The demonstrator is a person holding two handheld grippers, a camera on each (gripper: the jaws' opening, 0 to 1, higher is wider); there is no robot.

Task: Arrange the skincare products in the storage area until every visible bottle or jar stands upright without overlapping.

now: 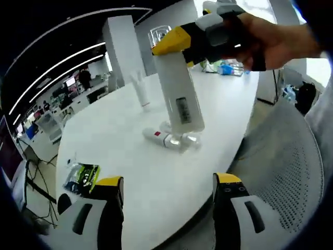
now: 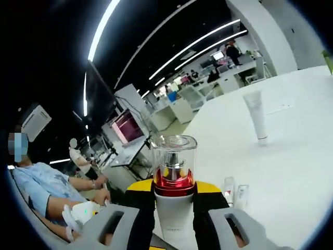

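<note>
Right gripper (image 2: 174, 200) is clamped on a tall white pump bottle (image 1: 179, 94), its jaws pinching the body just under the red collar and clear cap at bottom centre of the right gripper view. In the left gripper view that same gripper comes in from the upper right, carrying the bottle in mid-frame, base down and a little tilted, its long axis close to vertical.

Beneath it spreads the white table (image 1: 119, 156), filling the middle of the frame. The bottle's base looks to be just above, or perhaps touching, the surface; I cannot tell which. Beside the base lie small bottles (image 1: 169, 139) on their sides, so setting down probably means steering clear of them.

Left gripper (image 1: 169, 187) stands with jaws wide apart and nothing between them at the bottom edge, pointing toward those small bottles and, by my judgement, better placed to take them. A white tube (image 1: 140, 91) stands upright at upper left of centre.
</note>
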